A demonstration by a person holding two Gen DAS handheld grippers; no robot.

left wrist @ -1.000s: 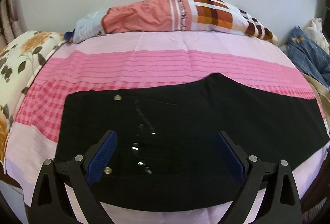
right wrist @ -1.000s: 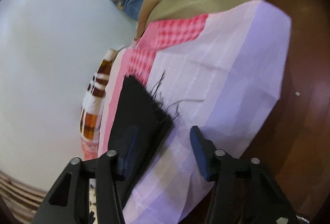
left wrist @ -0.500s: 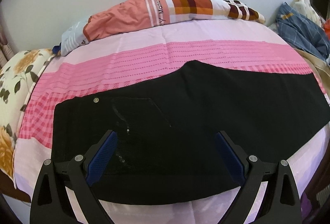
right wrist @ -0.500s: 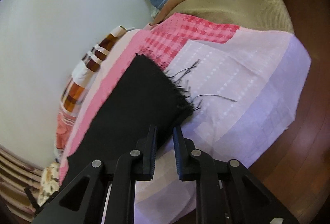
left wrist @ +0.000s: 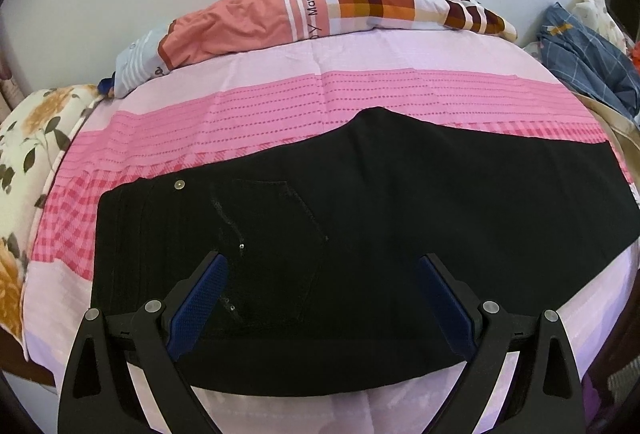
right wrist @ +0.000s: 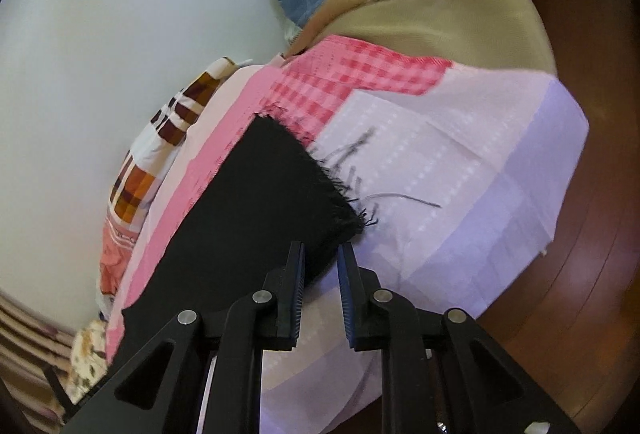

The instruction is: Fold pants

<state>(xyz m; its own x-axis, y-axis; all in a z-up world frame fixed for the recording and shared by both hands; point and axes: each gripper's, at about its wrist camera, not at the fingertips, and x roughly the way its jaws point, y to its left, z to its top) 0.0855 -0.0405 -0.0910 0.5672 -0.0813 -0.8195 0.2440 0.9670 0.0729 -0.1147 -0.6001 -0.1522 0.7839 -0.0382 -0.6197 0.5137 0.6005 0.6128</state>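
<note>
Since the frame half a second earlier, the right gripper (right wrist: 321, 266) has kept its narrow stance at the hem of the pants while its view has swung slightly, and the left gripper (left wrist: 322, 274) has stayed spread wide above the waist end. Largest in both views is a bed covered by a sheet (left wrist: 360, 98) in bands of pale lilac, pink and pink check. Black pants (left wrist: 400, 218) lie flat across the sheet, doubled leg on leg, with the waistband toward the left and the legs reaching right. A patterned pillow (left wrist: 328, 6) in salmon, white and brown check rests along the far edge against a pale wall. A floral cushion (left wrist: 24, 146) sits at the left edge, and a blue checked cloth (left wrist: 580, 54) lies bunched at the right. On the waist end, a back pocket (left wrist: 276, 230) and a small metal rivet (left wrist: 178, 185) show. The left gripper's blue pads (left wrist: 200, 298) are far apart, holding nothing. In the right wrist view, the frayed hem (right wrist: 320, 170) trails loose threads, and the two fingers, nearly closed, pinch the near corner of the fabric.
</note>
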